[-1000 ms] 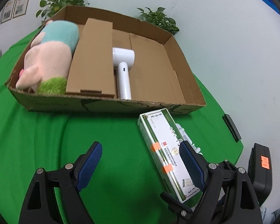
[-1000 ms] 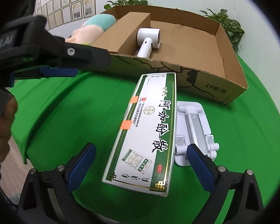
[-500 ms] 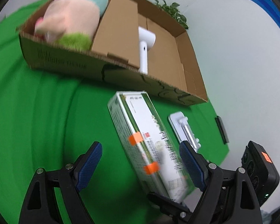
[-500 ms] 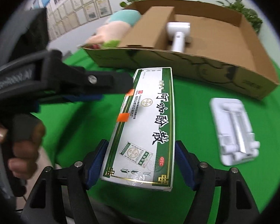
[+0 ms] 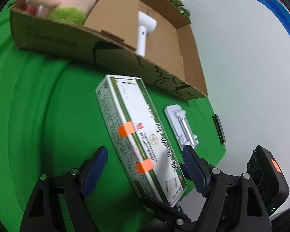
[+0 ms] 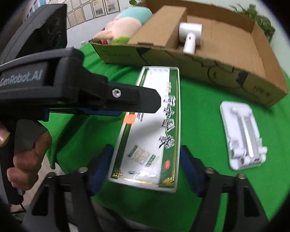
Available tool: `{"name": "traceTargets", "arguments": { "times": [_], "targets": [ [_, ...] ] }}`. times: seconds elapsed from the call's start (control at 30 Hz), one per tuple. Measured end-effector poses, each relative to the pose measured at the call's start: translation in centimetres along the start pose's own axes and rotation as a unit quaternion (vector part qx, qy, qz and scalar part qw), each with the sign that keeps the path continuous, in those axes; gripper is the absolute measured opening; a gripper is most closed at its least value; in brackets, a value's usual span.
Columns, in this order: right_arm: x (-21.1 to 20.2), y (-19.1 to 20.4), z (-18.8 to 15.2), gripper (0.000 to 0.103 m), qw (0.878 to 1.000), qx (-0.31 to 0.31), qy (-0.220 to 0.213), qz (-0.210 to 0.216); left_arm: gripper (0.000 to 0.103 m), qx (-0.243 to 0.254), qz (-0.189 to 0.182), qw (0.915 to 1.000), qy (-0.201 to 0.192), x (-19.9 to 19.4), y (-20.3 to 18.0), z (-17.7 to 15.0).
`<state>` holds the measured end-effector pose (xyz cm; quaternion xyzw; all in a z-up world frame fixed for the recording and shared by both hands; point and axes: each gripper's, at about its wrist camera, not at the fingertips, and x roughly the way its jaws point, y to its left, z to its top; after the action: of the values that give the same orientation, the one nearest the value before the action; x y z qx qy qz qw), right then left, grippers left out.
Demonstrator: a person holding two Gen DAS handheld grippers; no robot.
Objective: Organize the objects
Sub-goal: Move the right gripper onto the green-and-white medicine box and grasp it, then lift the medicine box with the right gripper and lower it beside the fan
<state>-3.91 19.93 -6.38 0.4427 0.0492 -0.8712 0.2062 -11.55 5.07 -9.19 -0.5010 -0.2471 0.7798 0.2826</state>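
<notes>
My right gripper (image 6: 145, 166) has just been closing around the long box (image 6: 150, 127) at bottom middle (pads not touching yet); I should squeeze evenly.

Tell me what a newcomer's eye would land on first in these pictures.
First, the long white-and-green printed carton with orange tape tabs, lying on the green tablecloth between the blue pads of the right gripper, whose jaws have just been closing. Behind it sits the wide open brown cardboard box, holding a pink-and-teal plush toy at its left end and a white handheld device.
</notes>
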Motion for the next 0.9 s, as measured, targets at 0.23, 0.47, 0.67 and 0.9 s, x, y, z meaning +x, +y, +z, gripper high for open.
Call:
{"name": "traceTargets", "arguments": {
  "times": [0.23, 0.47, 0.67, 0.9],
  "targets": [
    [-0.4, -1.3, -0.2, 0.066, 0.989, 0.085, 0.005, 0.119, 0.057, -0.021, -0.001, 0.9997, 0.007, 0.1, 0.5, 0.2],
    [-0.9, -0.2, -0.4, 0.064, 0.991, 0.068, -0.004, 0.111, 0.045, 0.005, 0.009, 0.9999, -0.009, -0.3, -1.0, 0.2],
    [-2.1, -0.2, 0.3, 0.062, 0.994, 0.059, -0.034, 0.083, 0.04, 0.062, 0.014, 0.9977, -0.026, -1.6, -4.6, 1.4],
    [-4.5, -1.2, 2.1, 0.062, 0.992, 0.067, -0.091, 0.064, 0.04, 0.122, 0.012, 0.9915, -0.045, -2.5, -9.0, 4.1]
  ]
}}
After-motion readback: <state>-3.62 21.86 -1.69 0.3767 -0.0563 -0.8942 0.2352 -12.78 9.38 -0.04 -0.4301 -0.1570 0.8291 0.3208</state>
